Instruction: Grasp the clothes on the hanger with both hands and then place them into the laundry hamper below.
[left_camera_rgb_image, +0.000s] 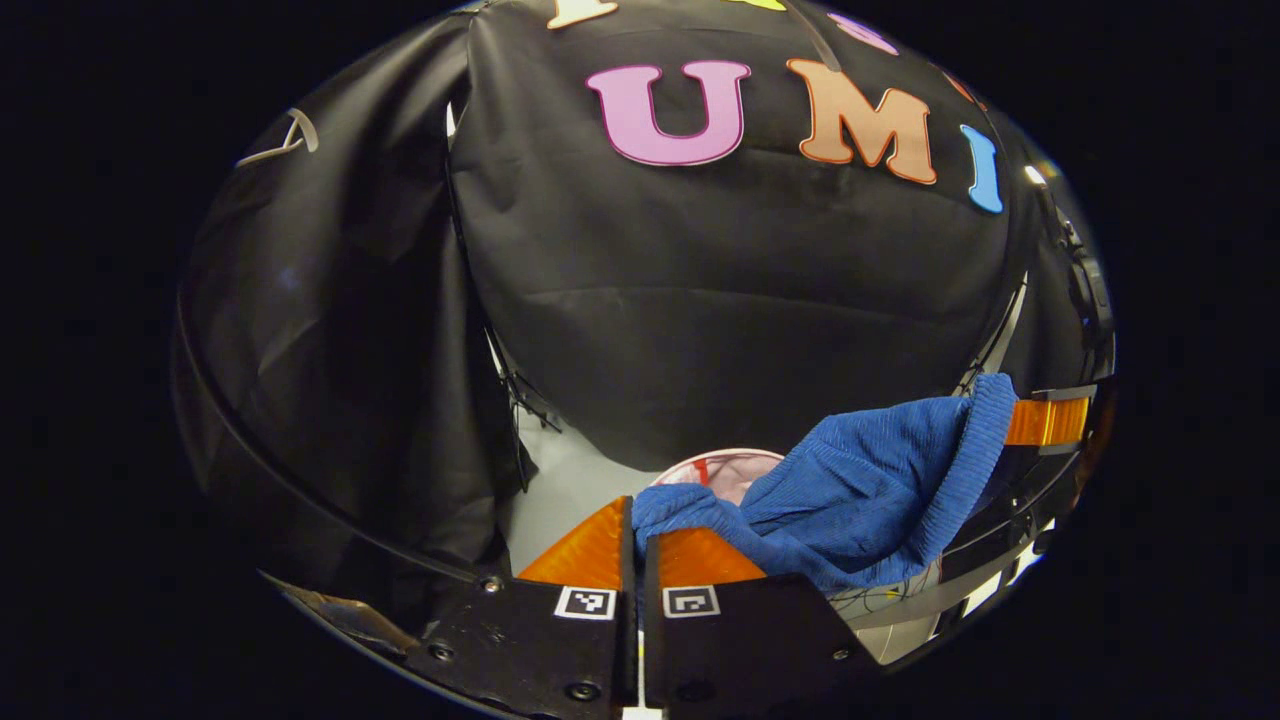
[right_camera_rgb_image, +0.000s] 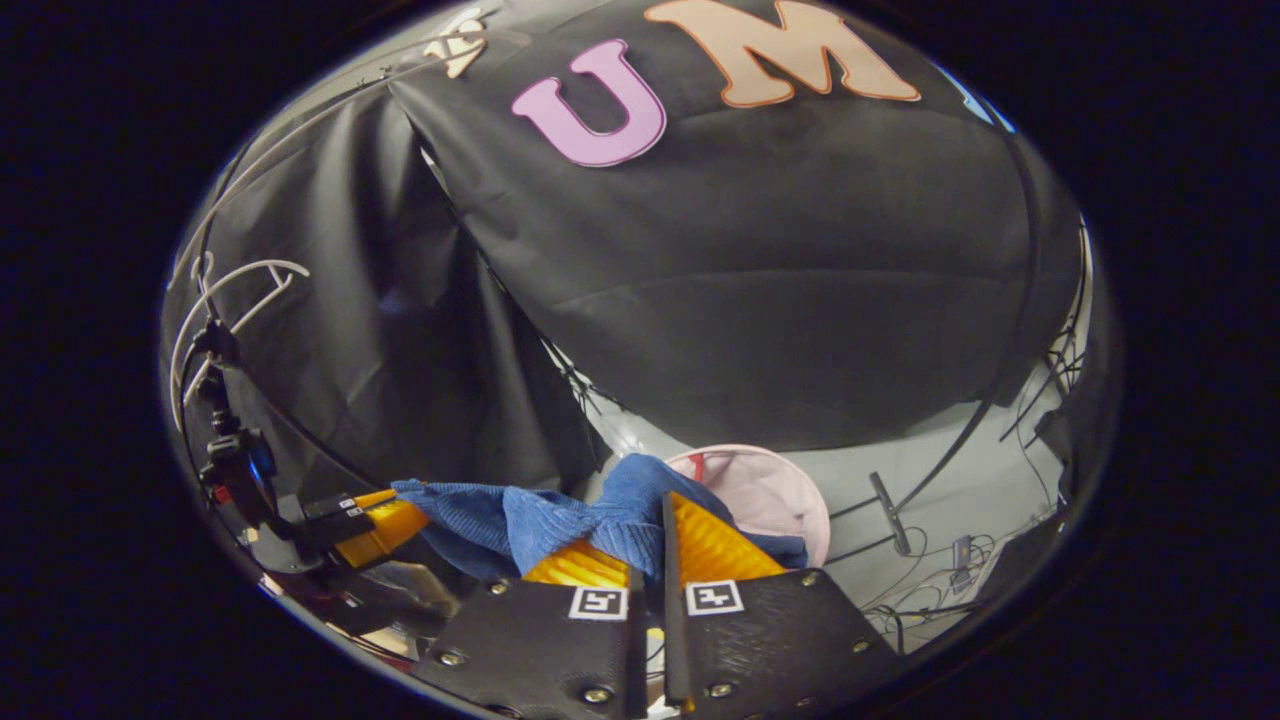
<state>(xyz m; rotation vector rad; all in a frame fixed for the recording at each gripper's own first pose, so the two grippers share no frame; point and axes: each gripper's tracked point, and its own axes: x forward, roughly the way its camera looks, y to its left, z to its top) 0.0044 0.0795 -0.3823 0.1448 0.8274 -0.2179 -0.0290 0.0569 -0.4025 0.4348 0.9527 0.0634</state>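
Right up against the lens in the left gripper view, my left gripper (left_camera_rgb_image: 637, 545) is pinching one end of the blue top (left_camera_rgb_image: 850, 490), orange fingers (left_camera_rgb_image: 590, 550) nearly together with just a fold of knit between them. In the right gripper view, the right gripper (right_camera_rgb_image: 650, 550) is doing the same at the other end, jaws almost closed on bunched fabric.

So the top is hanging stretched between the two grippers, up in the air. The pink hamper (right_camera_rgb_image: 775, 490) is sitting on the floor below and a bit beyond it.

What's worrying me:
- both grips are looking shallow, just an edge of cloth, so a quick move could let one end slip out
- if one end drops, the loose half is probably landing on the hamper rim or on the floor instead of inside
- the hamper mouth isn't looking much wider than the spread top, so I'm thinking the hands need to come closer together before lowering
- cables (right_camera_rgb_image: 930, 580) are lying on the floor near the hamper, and a dangling sleeve could drag over them

Count: two grippers, one top, one hamper, one white hanger (right_camera_rgb_image: 225, 300) off to the side in the right gripper view.
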